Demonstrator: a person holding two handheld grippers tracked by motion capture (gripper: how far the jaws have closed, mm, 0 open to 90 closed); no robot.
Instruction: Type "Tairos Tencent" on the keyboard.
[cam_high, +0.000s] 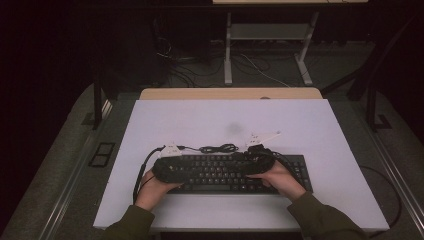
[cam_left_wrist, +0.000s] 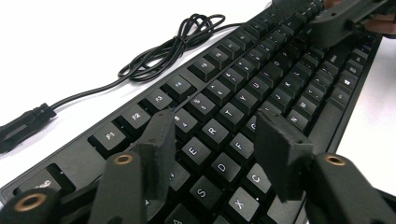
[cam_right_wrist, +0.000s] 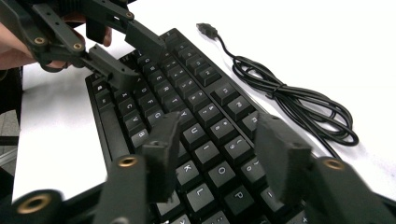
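- Left gripper (cam_left_wrist: 212, 154) half open, gripping nothing; fingers (cam_left_wrist: 161, 149) poised just above the letter keys at the left end of the keyboard (cam_left_wrist: 261, 79).
- Right gripper (cam_right_wrist: 217, 154) likewise half open and empty, over the keys at the right end.
- Keyboard flat on the white table (cam_high: 200, 120), near the front edge, below both grippers.
- Cable (cam_left_wrist: 173, 49) coiled on the table just behind the keyboard, plug (cam_right_wrist: 207, 29) lying loose.
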